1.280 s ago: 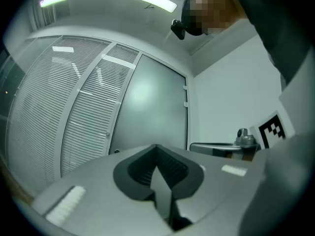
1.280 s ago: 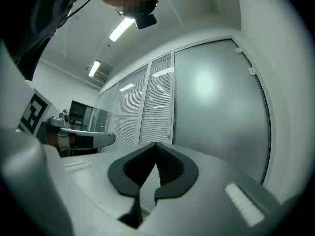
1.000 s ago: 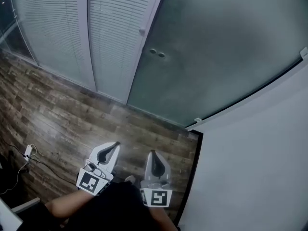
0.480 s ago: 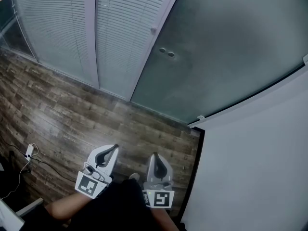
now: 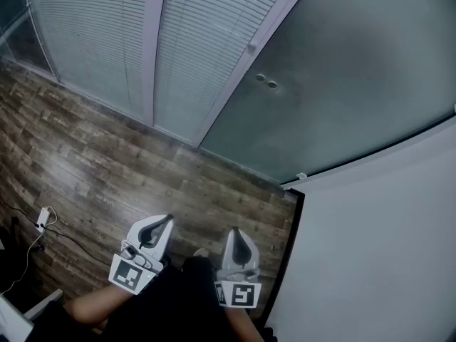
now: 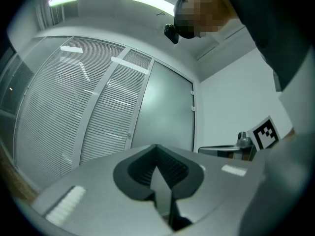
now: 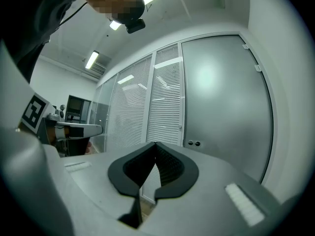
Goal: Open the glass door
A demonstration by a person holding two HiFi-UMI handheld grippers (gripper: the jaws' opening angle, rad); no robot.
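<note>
Low in the head view, just left of centre, the left gripper [image 5: 165,221] and the right gripper [image 5: 234,232] sit side by side, near each other but apart. Both point toward the top of the frame, the left one angled slightly to the right, with the left marker cube [image 5: 130,276] and the right marker cube [image 5: 239,294] at their near ends. A bare forearm [image 5: 89,306] reaches in from the lower left to the left gripper, and in both gripper views the jaws are closed together with nothing between them.

office, blinded glass partitions [image 5: 92,41], frosted glass door [image 5: 342,70]
</note>
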